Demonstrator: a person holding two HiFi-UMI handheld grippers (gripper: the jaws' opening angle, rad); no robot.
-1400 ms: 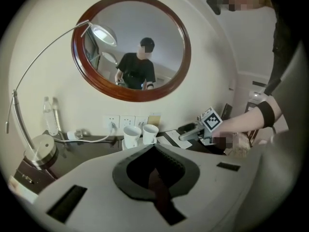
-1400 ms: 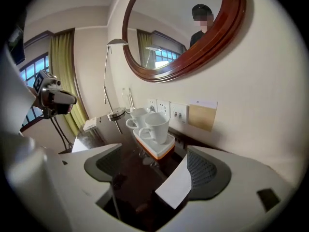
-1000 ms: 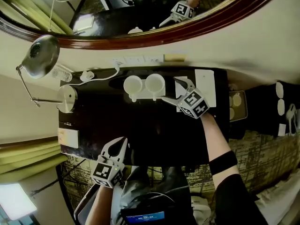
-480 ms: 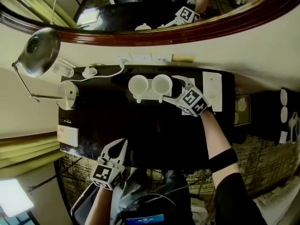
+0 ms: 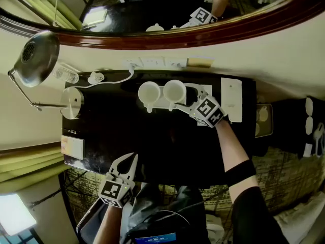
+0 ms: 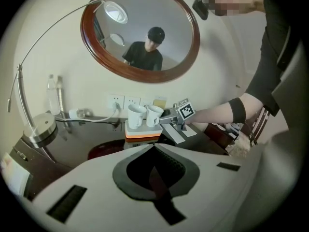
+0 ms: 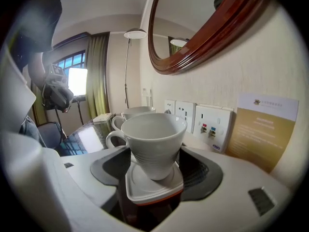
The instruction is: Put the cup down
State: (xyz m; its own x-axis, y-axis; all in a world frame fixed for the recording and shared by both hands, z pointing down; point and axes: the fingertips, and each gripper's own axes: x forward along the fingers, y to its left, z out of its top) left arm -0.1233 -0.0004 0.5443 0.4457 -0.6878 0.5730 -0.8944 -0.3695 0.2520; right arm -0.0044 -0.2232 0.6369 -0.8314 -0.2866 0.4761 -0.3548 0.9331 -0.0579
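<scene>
Right gripper view: cup [image 7: 153, 134] rests on tray [image 7: 145, 190], seemingly delivered; right gripper [image 7: 155, 164] jaws, just narrowing, flank it untouched; left gripper [image 6: 157, 151] shut, empty.

Left gripper [image 5: 130, 159]: my white plastic shell, narrowing to two pointed jaws.
Right gripper [image 5: 183, 98]: the same white shell and shape as my left.
Marker cubes [image 5: 116, 191]: one on each of my grippers, white faces with black square patterns.
Pads [image 7: 201, 175]: dark grey, ribbed, lining my jaws inside.
Right arm [image 5: 226, 144]: black band [image 5: 241, 175] round my forearm, black sleeve [image 5: 254, 212] above it.
</scene>
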